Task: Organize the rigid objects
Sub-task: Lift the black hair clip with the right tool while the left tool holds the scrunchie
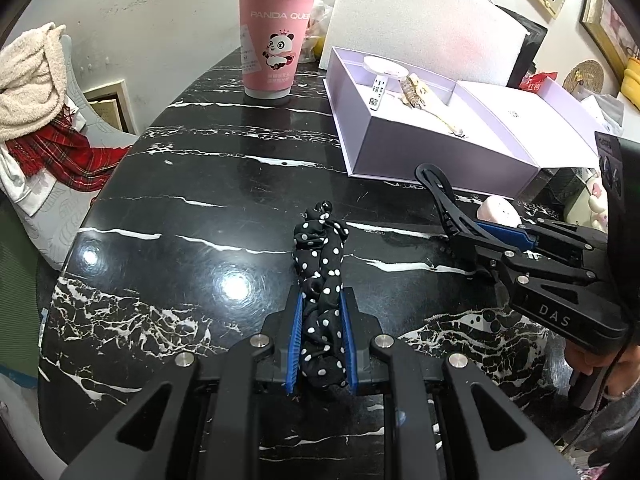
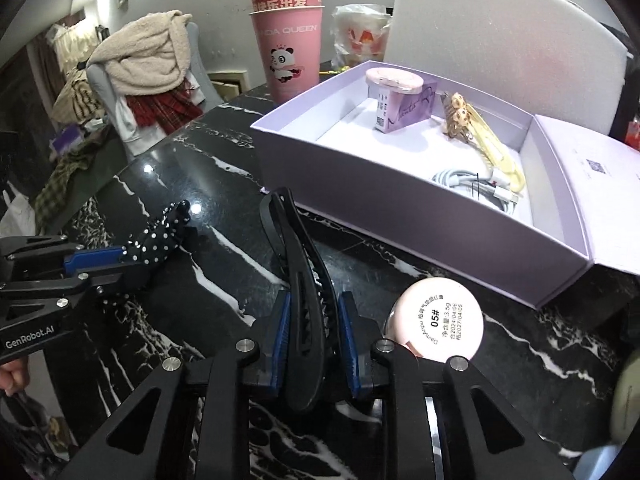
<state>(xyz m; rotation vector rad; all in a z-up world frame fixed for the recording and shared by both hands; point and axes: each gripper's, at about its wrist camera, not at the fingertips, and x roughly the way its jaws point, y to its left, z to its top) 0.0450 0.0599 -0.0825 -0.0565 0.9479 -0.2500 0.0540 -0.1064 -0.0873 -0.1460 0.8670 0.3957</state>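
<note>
The tidying looks partly done, judged from how things lie. The lilac box (image 2: 400,196) at about one o'clock from the right gripper (image 2: 313,344) already holds a small purple carton (image 2: 404,114), a gold hair clip (image 2: 480,140) and a coiled white cable (image 2: 472,188). Two pieces are in hand and not yet in the box: the right gripper is clamped on a black claw clip (image 2: 300,280), whose long end points toward twelve o'clock, short of the box wall, and the left gripper (image 1: 322,344) is pinched tight on a polka-dot scrunchie (image 1: 322,280) over the black marble table (image 1: 180,200). A round pink compact (image 2: 438,322) lies label-up on the table at three o'clock, just beside the right gripper. What seems left is to carry both held items over the box rim, then fetch the compact. Stacked pink cups (image 1: 276,40) stand at eleven o'clock of the box.
</note>
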